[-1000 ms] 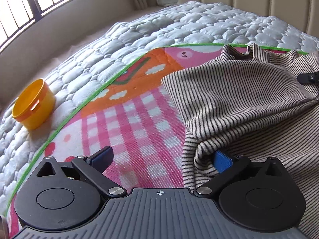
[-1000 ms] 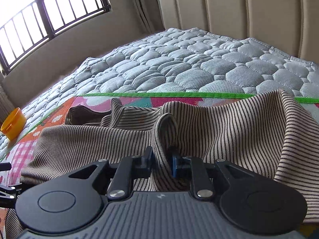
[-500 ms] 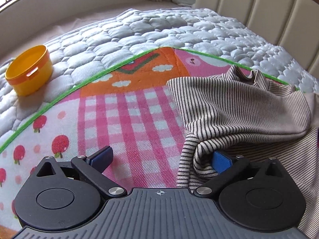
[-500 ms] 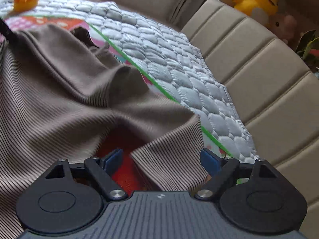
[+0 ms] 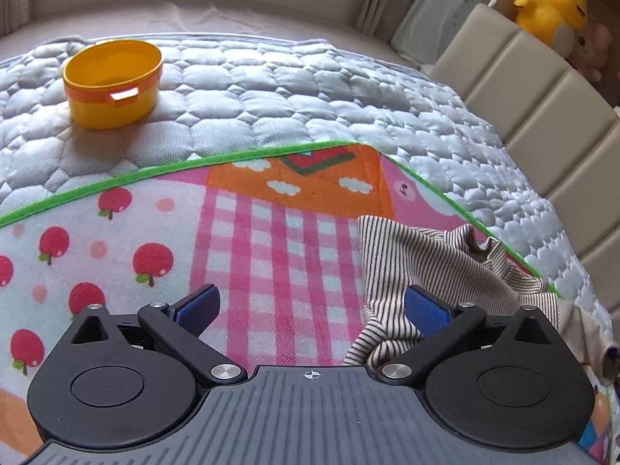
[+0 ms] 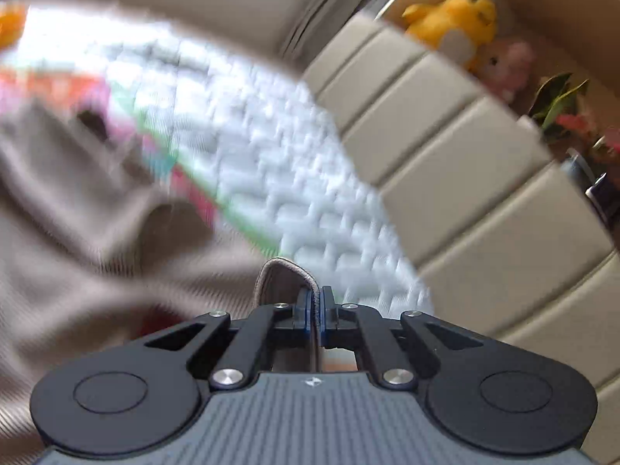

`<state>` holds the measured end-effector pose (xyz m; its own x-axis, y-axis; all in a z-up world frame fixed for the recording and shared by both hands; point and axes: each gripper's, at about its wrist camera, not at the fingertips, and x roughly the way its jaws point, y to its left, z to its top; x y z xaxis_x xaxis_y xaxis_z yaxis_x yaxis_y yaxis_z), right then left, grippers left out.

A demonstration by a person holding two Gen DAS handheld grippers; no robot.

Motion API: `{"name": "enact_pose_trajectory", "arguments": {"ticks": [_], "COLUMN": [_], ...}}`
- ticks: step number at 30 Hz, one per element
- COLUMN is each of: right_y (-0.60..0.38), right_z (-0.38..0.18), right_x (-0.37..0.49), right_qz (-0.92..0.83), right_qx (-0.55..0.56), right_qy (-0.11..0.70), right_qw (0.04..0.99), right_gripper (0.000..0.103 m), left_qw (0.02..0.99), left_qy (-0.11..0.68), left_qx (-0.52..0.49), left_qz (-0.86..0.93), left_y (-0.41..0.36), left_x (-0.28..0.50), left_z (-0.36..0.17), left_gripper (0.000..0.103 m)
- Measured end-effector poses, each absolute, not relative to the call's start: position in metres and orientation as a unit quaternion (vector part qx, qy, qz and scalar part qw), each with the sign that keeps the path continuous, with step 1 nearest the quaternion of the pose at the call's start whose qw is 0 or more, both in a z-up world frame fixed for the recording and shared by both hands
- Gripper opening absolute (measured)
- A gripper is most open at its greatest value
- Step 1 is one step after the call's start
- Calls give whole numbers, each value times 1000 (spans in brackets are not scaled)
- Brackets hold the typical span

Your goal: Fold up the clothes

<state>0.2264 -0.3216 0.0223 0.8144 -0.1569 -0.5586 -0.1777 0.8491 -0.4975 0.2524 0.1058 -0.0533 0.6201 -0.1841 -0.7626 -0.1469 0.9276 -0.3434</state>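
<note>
- Plainly, in the left wrist view the left gripper (image 5: 310, 308) stands released, its blue pads wide apart above the pink checked part of the play mat (image 5: 271, 240).
- Its right pad (image 5: 426, 316) lies against the edge of the striped garment (image 5: 422, 267), but nothing is pinched between the two pads.
- The garment lies rumpled on the mat near the green border, with a loose ruffle toward the quilted mattress (image 5: 329, 104).
- A yellow tub (image 5: 113, 83) sits on the quilt, well apart from the cloth; a yellow plush duck (image 5: 550, 9) perches beyond the headboard (image 5: 542, 116).
- Turning to the right wrist view, which is heavily blurred, the right gripper (image 6: 316, 308) has just been closing, and its pads now clench a narrow fold of the garment (image 6: 77, 209).
- A small loop of that fabric (image 6: 279, 271) stands up just ahead of the pads, and the rest of the cloth spreads away to the left.
- Beyond it the quilt and padded headboard show only as smears.
- As for progress, I judge the folding barely begun: the garment is bunched, no neat crease or flat panel shows in either view.
- Only one edge is gripped; the left side has yet to take hold before the cloth can be spread and folded.
</note>
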Motion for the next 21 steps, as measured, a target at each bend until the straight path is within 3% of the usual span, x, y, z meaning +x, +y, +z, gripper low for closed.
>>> {"name": "enact_pose_trajectory", "arguments": {"ticks": [3,7,17,21], "right_y": [-288,-221,-110,-117], "right_z": [86,122,81,70], "right_x": [234,245,260,253], "right_qz": [44,119,206,200], "right_qx": [-229,-189,-129,-124], "right_qy": [253,224,269,277], "right_qw": [939,949,932,932], "right_gripper": [4,4,4,20], "left_qw": [875,872,845,839], "left_qy": [439,434,452,458], "left_qx": [-204,-226,-287,-293], "left_qz": [-13,-15,-5,-21], "left_y": [110,122,154,152], "left_x": [254,253,258,261], "left_z": [-55,-52,-69,-74], "left_gripper": [103,103,103,103]}}
